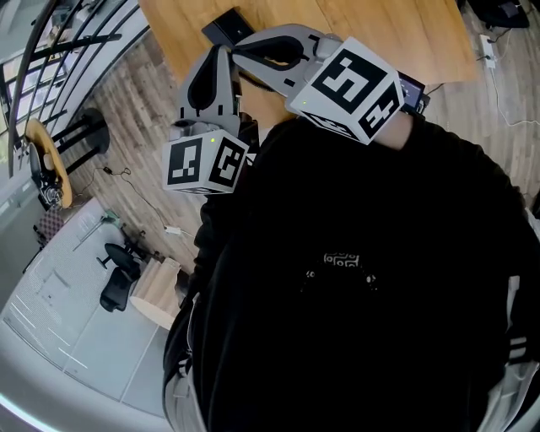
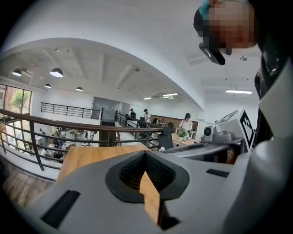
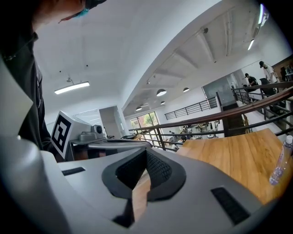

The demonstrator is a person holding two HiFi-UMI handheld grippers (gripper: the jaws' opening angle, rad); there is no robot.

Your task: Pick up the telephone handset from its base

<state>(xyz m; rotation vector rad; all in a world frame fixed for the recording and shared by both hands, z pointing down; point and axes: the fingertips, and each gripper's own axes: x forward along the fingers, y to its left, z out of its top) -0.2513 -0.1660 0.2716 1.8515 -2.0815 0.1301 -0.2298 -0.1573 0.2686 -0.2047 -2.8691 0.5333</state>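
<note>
Left tool (image 2: 145, 155) jaws together, right tool (image 3: 146, 153) likewise shut, near wooden table (image 1: 380, 34), dark box (image 1: 229, 28) perhaps the telephone.

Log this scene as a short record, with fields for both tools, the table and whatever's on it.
Left tool: shut, empty
Right tool: shut, empty
Position: both held out toward the table
Table: wooden
On table: black box near the edge; clear bottle
Handset: not made out in any view

Left claw (image 2: 145, 157) pressed together, wooden table (image 2: 87, 157) beyond, people (image 2: 186, 122) perhaps standing
</note>
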